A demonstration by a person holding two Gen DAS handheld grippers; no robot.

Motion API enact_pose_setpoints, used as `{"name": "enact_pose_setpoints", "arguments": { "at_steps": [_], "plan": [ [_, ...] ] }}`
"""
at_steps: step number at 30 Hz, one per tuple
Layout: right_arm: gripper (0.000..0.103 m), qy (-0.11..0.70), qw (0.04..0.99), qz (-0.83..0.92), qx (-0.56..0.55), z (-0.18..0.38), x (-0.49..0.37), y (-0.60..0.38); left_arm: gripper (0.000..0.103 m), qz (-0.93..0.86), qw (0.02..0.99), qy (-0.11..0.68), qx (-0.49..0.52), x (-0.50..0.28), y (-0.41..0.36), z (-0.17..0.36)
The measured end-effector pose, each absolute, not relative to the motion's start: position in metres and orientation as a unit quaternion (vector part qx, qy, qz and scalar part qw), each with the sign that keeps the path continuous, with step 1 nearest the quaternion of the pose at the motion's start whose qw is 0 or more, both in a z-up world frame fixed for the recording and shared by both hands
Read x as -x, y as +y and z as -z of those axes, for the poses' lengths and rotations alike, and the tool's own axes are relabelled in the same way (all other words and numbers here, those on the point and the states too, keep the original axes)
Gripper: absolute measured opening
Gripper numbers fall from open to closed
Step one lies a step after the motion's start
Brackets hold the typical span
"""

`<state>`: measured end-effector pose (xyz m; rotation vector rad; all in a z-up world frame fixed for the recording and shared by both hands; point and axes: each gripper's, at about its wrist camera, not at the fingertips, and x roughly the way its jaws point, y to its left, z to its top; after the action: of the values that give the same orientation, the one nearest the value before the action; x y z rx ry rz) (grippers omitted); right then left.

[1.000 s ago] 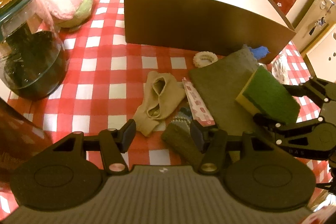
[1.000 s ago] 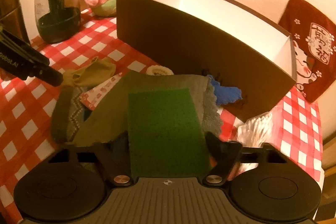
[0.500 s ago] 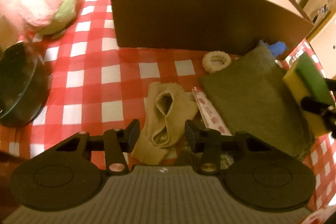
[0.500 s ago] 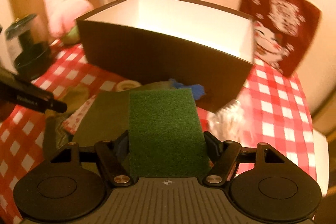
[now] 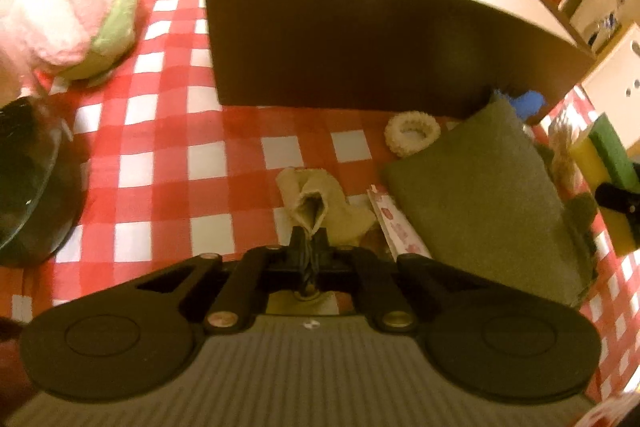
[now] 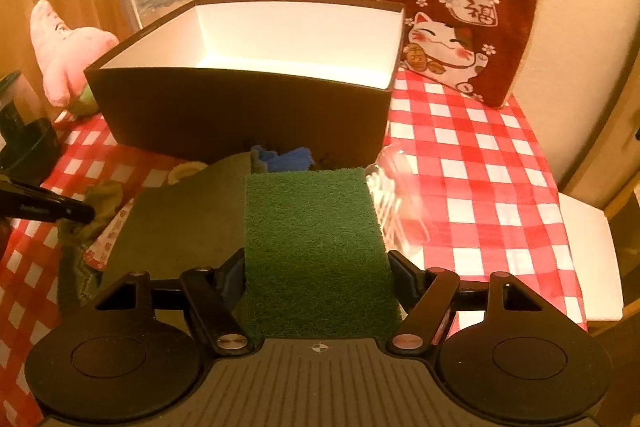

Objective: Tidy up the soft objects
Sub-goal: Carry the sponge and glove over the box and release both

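Note:
My left gripper [image 5: 309, 245] is shut on a beige sock [image 5: 316, 203] that lies on the checked tablecloth. My right gripper [image 6: 318, 263] is shut on a green and yellow sponge [image 6: 316, 239], held above the table in front of the open dark box [image 6: 248, 107]; the sponge also shows at the right edge of the left wrist view [image 5: 600, 163]. A folded olive cloth [image 5: 480, 203] lies right of the sock. A cream ring [image 5: 412, 133] and a blue soft item [image 5: 528, 103] lie by the box wall.
A pink plush toy [image 5: 60, 7] sits at the back left. A dark glass jar [image 5: 28, 179] stands at the left. A pink patterned packet [image 5: 396, 227] lies beside the sock. A clear plastic packet [image 6: 396, 195] lies right of the sponge. A red cat cushion [image 6: 456, 19] leans behind.
My left gripper moved forward and closed on the beige sock. My right gripper lifted the sponge higher and swung it toward the box.

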<state>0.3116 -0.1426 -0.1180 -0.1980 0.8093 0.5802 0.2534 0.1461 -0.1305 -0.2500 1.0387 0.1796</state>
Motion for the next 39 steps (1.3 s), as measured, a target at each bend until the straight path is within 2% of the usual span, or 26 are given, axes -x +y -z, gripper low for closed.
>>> {"name": "enact_pose_setpoints", "arguments": {
  "at_steps": [7, 19, 31, 39],
  "plan": [
    [0.071, 0.374, 0.882, -0.276, 0.083, 0.105, -0.313, -0.154, 0.003, -0.102, 0.869, 0.461, 0.146, -0.23, 0.158, 0.098],
    [0.071, 0.337, 0.892, -0.294, 0.059, 0.066, -0.325, -0.166, 0.003, -0.112, 0.906, 0.386, 0.136, -0.223, 0.154, 0.025],
    [0.071, 0.286, 0.9, -0.327, 0.044, 0.018, -0.364, -0.141, 0.003, -0.102, 0.93, 0.342, 0.092, -0.284, 0.149, -0.02],
    [0.071, 0.284, 0.902, -0.323, 0.022, 0.0, -0.409, -0.119, 0.003, -0.11, 0.925, 0.357, 0.063, -0.339, 0.158, -0.022]
  ]
}}
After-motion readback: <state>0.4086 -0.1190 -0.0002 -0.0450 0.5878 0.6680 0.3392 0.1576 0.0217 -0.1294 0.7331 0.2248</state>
